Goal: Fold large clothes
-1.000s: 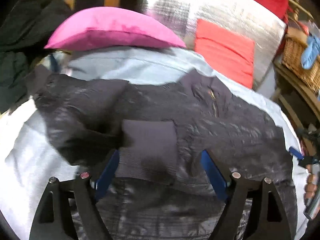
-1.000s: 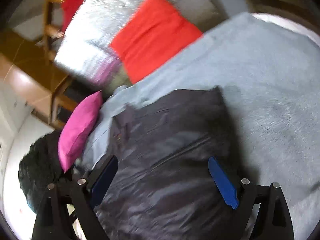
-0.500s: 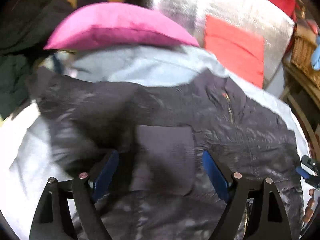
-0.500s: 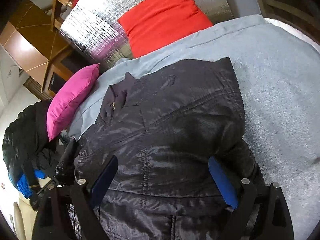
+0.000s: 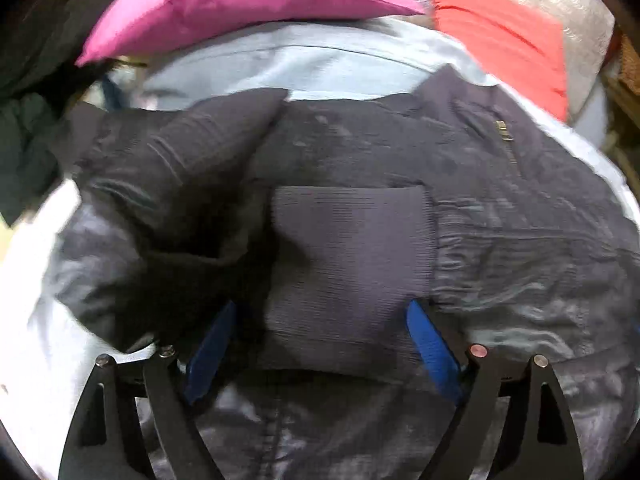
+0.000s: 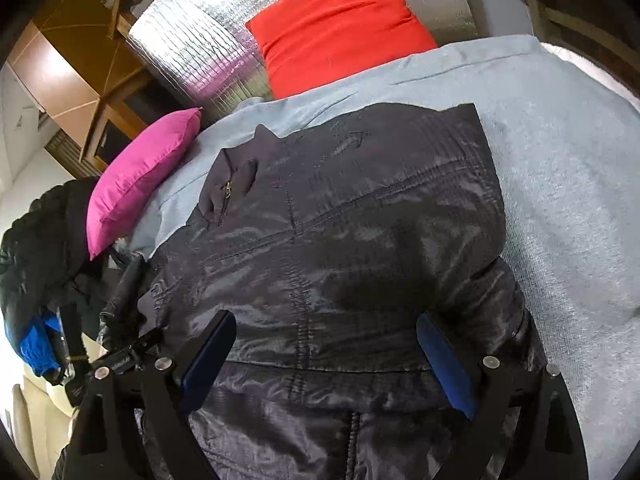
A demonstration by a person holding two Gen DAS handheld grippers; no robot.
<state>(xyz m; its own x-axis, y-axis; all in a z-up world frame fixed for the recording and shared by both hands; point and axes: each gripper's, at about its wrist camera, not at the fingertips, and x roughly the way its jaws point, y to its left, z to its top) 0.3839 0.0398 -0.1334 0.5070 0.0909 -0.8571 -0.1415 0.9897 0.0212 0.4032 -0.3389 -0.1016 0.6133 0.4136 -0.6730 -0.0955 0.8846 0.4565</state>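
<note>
Dark jacket (image 6: pixel 340 240) lies spread on bed (image 6: pixel 560 168), collar near pink pillow (image 6: pixel 140 176). Left gripper (image 5: pixel 320 344) fingers wide apart around ribbed cuff (image 5: pixel 352 264). Right gripper (image 6: pixel 326 356) fingers wide apart, holding nothing.

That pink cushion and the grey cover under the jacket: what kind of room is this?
Probably a bedroom or living room at home. A jacket lies on a grey cover, with a pink cushion and a red cushion behind, beside a wooden cabinet.

Bare blanket (image 6: pixel 560 168) rightward; pillows (image 6: pixel 336 24) behind
</note>
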